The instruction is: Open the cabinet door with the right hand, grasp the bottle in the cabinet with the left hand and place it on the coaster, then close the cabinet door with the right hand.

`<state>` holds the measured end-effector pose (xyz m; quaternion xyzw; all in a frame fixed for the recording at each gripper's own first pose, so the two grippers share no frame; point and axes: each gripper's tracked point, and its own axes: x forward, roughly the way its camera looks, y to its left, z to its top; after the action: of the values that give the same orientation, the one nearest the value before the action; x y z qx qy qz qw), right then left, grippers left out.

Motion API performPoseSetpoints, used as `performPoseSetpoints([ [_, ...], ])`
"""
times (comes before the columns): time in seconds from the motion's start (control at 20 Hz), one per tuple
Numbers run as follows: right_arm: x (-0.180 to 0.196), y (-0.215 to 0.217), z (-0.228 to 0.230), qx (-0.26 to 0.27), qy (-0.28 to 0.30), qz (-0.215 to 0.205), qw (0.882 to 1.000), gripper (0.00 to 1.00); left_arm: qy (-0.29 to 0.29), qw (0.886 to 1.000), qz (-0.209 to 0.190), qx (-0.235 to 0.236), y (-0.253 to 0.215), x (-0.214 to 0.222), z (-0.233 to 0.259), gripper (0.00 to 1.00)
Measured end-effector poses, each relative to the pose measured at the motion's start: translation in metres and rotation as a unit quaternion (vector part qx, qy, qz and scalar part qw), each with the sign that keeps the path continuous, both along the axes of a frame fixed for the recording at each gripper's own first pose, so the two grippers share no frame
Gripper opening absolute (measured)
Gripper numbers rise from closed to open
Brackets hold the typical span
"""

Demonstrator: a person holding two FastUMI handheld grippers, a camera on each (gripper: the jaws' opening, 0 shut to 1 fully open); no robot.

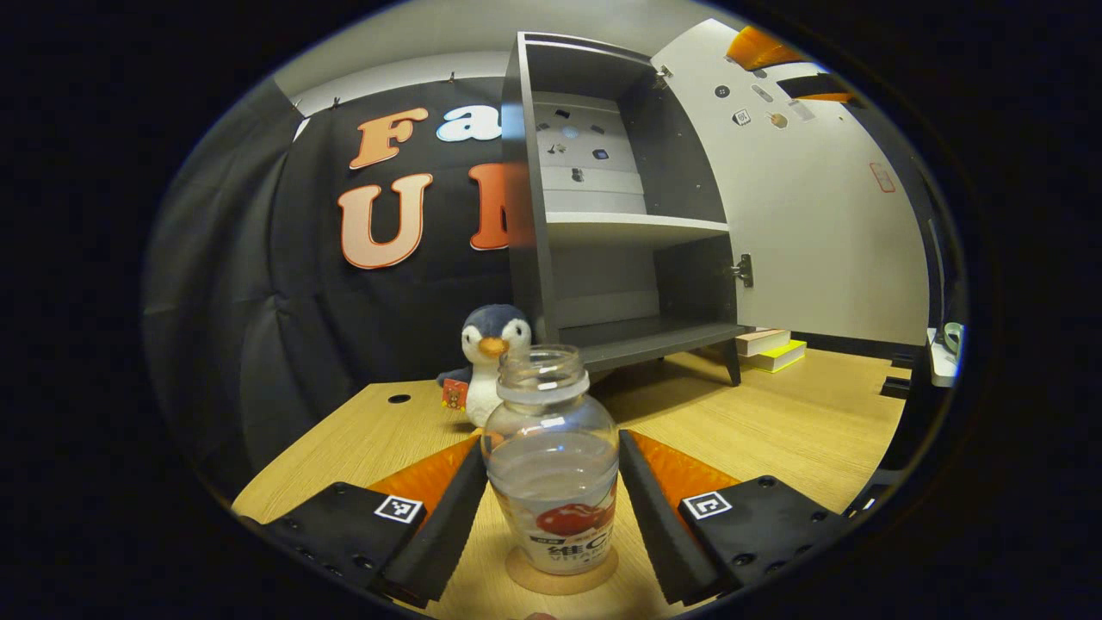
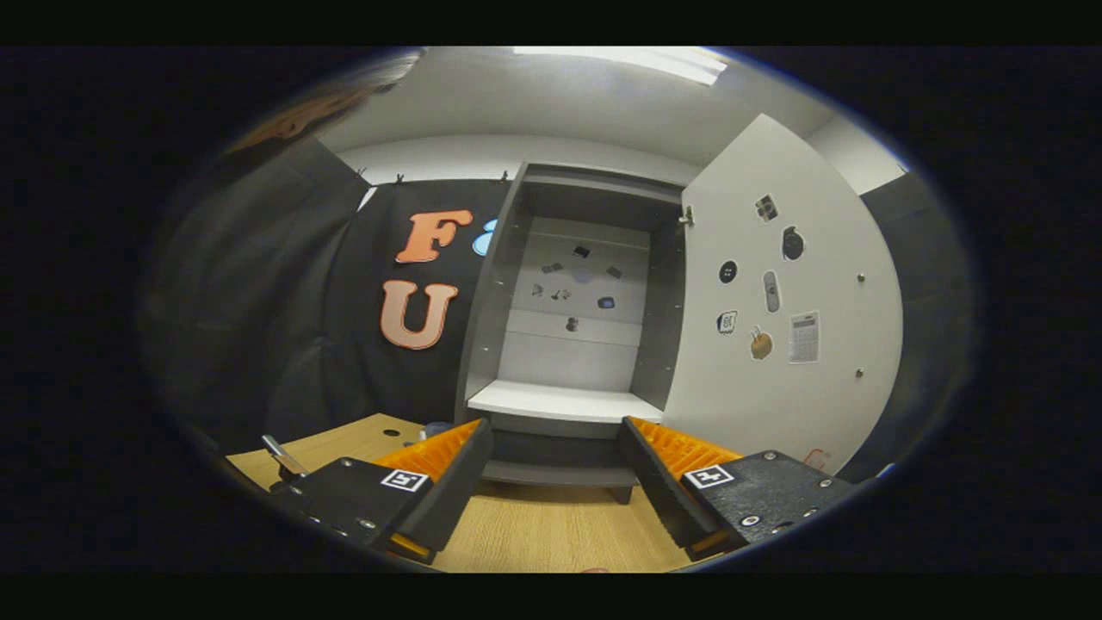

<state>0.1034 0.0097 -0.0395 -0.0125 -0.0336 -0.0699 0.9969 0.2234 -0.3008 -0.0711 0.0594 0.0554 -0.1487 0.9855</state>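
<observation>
Your left gripper (image 1: 553,499) has the bottle (image 1: 552,465) standing upright right between its fingers (image 1: 448,508) — one finger sits at each side of the clear body, about level with the waterline, but whether both press on the plastic or stand just off it you cannot tell from the left gripper view. The bottle has no cap, is partly filled with clear liquid, and its base rests on the round coaster (image 1: 561,579) on the wooden worktop (image 1: 809,422). Just behind it stands a penguin toy (image 1: 489,353), and beyond that the cabinet (image 1: 620,224) with both shelves bare. The cabinet door (image 1: 809,215) is swung wide open to the right, stickers on its inner face. In the right gripper view, your right gripper (image 2: 555,469) is held off the worktop facing the cabinet (image 2: 577,327) — its fingers are spread wide with nothing between them, well apart from the door (image 2: 783,327), which stands open to their right.
</observation>
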Motion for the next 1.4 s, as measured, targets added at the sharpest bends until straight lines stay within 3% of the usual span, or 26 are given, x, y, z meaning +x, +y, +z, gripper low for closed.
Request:
performPoseSetpoints([
  [0.4,-0.023,-0.036,0.016,-0.003,-0.02,-0.063,0.998,0.92,-0.023,0.999,-0.005,-0.024,-0.012,0.024,0.069,0.95],
  [0.55,-0.031,-0.046,0.014,0.009,-0.017,-0.064,0.998,0.92,-0.023,0.999,-0.006,-0.027,-0.016,0.031,0.096,0.94],
  [0.6,-0.034,-0.047,0.013,0.013,-0.014,-0.057,0.998,0.96,-0.022,0.999,-0.006,-0.026,-0.018,0.031,0.104,0.93],
  [0.7,-0.038,-0.055,0.009,0.021,-0.007,-0.047,0.999,0.92,-0.029,0.999,0.006,-0.036,-0.023,0.029,0.129,0.94],
  [1.0,-0.07,-0.113,0.018,0.055,-0.016,-0.056,0.997,0.93,-0.041,0.998,0.019,-0.045,-0.058,0.02,0.185,0.94],
  [1.4,-0.13,-0.213,0.016,0.049,-0.026,-0.125,0.991,0.92,-0.048,0.996,0.03,-0.072,-0.111,0.001,0.228,0.94],
])
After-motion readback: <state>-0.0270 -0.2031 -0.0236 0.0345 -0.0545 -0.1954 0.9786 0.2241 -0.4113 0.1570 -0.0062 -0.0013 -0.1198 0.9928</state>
